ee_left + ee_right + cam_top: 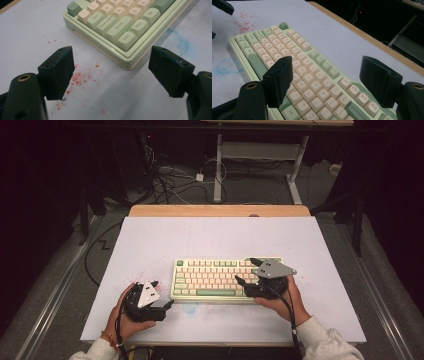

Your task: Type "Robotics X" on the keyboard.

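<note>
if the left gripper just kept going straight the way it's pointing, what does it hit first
Probably the keyboard. The left gripper stands open over the white table, aimed at the keyboard's near corner by the Ctrl key. It tilts down, though, so it might touch the red-speckled tabletop first; depth is unclear.

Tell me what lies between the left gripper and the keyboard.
Only bare white table speckled with red stains separates the left gripper from the keyboard, per the left gripper view.

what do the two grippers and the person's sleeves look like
Both grippers, left gripper and right gripper, are black with two blocky dark jaws and brass-ringed screw holes. Each carries a grey three-cornered plate with small holes and trails a black cable. The sleeves are white, with a reddish band at the left wrist.
</note>
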A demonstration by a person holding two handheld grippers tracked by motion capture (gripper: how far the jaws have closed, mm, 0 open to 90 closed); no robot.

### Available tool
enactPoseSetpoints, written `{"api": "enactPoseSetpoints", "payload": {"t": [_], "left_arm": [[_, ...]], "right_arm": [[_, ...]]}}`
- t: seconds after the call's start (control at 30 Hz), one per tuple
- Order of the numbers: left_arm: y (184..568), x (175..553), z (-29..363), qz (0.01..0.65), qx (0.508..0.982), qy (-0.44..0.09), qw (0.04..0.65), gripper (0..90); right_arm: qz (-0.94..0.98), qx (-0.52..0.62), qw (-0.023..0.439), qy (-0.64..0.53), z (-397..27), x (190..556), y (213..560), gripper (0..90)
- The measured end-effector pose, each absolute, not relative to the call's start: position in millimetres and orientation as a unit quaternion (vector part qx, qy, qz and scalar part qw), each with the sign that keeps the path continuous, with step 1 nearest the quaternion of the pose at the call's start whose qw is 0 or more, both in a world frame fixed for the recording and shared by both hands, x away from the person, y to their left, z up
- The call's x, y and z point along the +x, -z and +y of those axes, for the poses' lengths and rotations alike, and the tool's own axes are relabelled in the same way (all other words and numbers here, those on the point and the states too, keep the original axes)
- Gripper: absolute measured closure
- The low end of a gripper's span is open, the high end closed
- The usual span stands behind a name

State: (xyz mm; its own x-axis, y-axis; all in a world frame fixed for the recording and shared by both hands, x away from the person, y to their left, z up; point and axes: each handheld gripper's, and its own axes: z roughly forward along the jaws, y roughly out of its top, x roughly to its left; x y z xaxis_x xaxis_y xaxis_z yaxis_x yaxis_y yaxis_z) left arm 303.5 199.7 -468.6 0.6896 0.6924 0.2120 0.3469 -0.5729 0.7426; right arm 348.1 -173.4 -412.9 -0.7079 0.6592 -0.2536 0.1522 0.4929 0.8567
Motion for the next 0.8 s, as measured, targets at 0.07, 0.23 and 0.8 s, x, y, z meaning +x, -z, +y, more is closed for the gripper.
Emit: {"api": "enactPoseSetpoints", "payload": {"t": [0.07,0.23,0.8], "left_arm": [[466.8,303.0,200.3,0.307,0.848,-0.250,0.353,21.4],[464.4,303.5,200.5,0.310,0.843,-0.260,0.354,22.8],[448.4,310.9,189.6,0.324,0.841,-0.224,0.371,54.9]], "right_arm": [[0.811,0.248,0.302,-0.436,-177.6,344.0,413.4,26.4],[0.804,0.247,0.319,-0.436,-192.0,335.3,413.5,26.4],[0.794,0.275,0.331,-0.430,-232.5,307.4,425.8,26.8]]}}
